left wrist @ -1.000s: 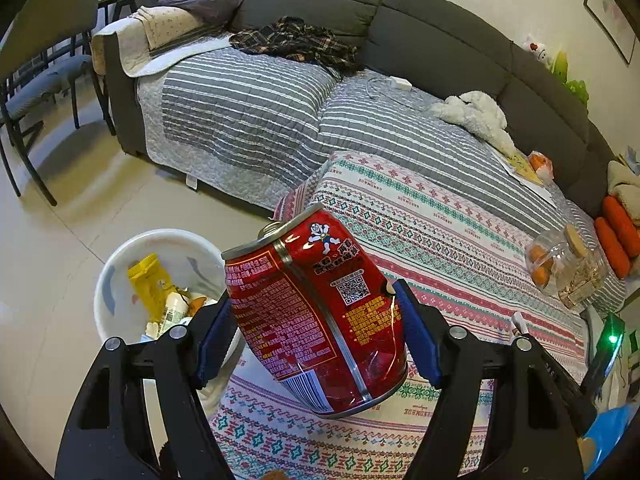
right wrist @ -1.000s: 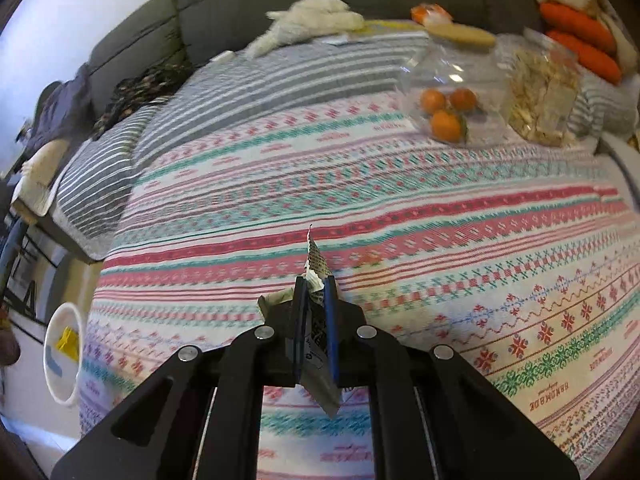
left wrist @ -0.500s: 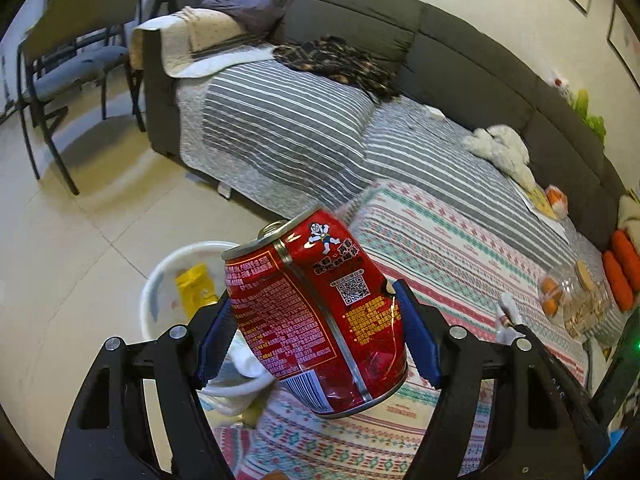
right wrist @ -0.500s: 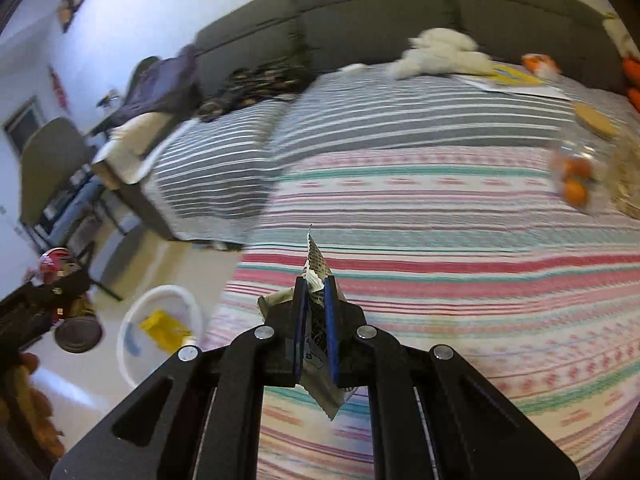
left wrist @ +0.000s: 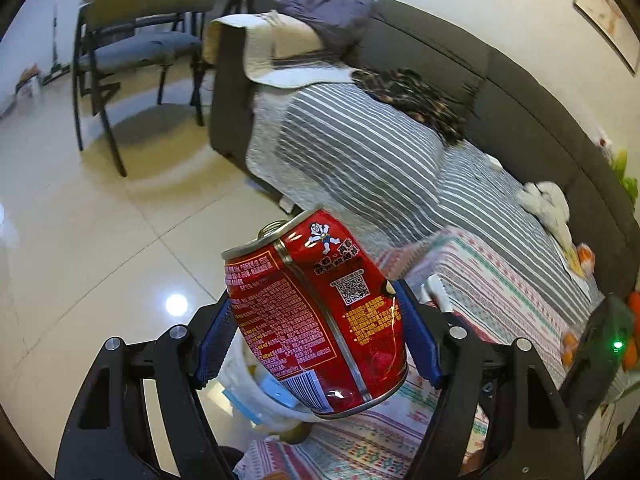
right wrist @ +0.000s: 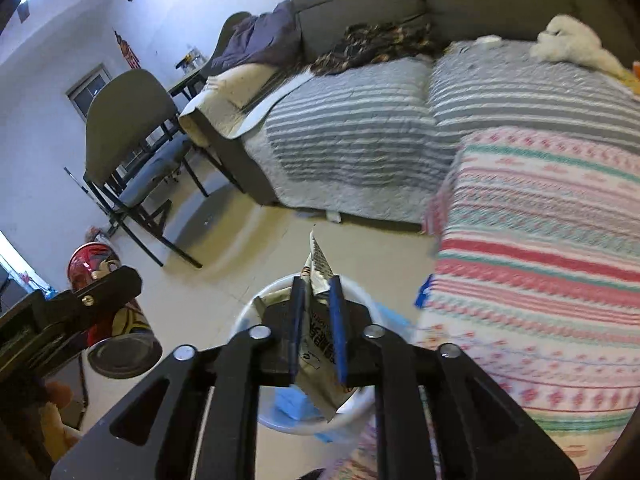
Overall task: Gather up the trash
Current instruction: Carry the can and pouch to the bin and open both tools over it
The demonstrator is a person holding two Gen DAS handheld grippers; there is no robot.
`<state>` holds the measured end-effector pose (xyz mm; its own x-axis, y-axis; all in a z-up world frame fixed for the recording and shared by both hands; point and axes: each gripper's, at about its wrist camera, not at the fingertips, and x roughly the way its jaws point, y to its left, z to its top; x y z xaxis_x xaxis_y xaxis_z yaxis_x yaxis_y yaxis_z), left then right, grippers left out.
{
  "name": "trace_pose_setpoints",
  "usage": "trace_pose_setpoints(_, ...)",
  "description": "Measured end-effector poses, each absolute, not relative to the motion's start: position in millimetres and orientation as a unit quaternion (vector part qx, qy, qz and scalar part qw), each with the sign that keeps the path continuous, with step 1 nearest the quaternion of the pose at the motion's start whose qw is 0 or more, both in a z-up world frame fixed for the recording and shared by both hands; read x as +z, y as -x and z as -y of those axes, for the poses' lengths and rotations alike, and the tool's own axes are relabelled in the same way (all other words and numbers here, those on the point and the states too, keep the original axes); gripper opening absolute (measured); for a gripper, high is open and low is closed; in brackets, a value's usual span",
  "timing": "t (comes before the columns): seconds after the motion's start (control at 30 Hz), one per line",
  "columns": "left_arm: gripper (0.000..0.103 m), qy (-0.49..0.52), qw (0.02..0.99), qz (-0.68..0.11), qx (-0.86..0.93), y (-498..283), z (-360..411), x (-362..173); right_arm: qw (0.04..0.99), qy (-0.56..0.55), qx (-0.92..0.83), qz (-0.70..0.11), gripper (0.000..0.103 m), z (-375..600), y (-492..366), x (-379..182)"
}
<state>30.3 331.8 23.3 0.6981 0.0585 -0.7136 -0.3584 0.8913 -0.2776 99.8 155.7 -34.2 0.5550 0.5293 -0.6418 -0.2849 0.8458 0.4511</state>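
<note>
My left gripper (left wrist: 316,328) is shut on a dented red drink can (left wrist: 316,316), held tilted in the air. The white trash bin (left wrist: 256,396) peeks out just below and behind the can. My right gripper (right wrist: 316,312) is shut on a crumpled silver wrapper (right wrist: 318,264) and hangs right above the white trash bin (right wrist: 304,424), which holds blue scraps. The can (right wrist: 116,332) and the left gripper also show at the left edge of the right wrist view.
The bin stands on the tiled floor (left wrist: 100,240) beside the table with the patterned cloth (right wrist: 540,280). A grey sofa with striped covers (left wrist: 360,152) is behind. A dark chair (left wrist: 136,32) stands at the far left.
Both grippers have swung left off the table toward the floor. The right gripper with the wrapper now hangs over the bin. The bin has slid under the can in the left view.
</note>
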Motion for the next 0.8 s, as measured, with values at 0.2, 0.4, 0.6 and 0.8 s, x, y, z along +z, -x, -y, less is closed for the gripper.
trace_pose_setpoints(0.2,0.071,0.207,0.894,-0.380,0.119,-34.9,-342.5,17.8,0.866,-0.166,0.221,-0.416,0.050,-156.0,-101.1,-37.2)
trace_pose_setpoints(0.4,0.071,0.205,0.889,-0.393,0.113,-48.5,-337.1,11.2,0.885,-0.151,0.185,-0.400,0.060,-130.2,-100.8,-26.6)
trace_pose_setpoints(0.6,0.081,0.161,0.887,-0.417,0.119,-66.9,-315.4,-0.5,0.910,-0.096,0.138,-0.378,0.071,-95.1,-91.6,-18.2)
trace_pose_setpoints(0.8,0.094,0.146,0.892,-0.404,0.139,-64.4,-300.1,8.1,0.931,-0.047,0.090,-0.352,0.086,-61.2,-74.7,-9.1)
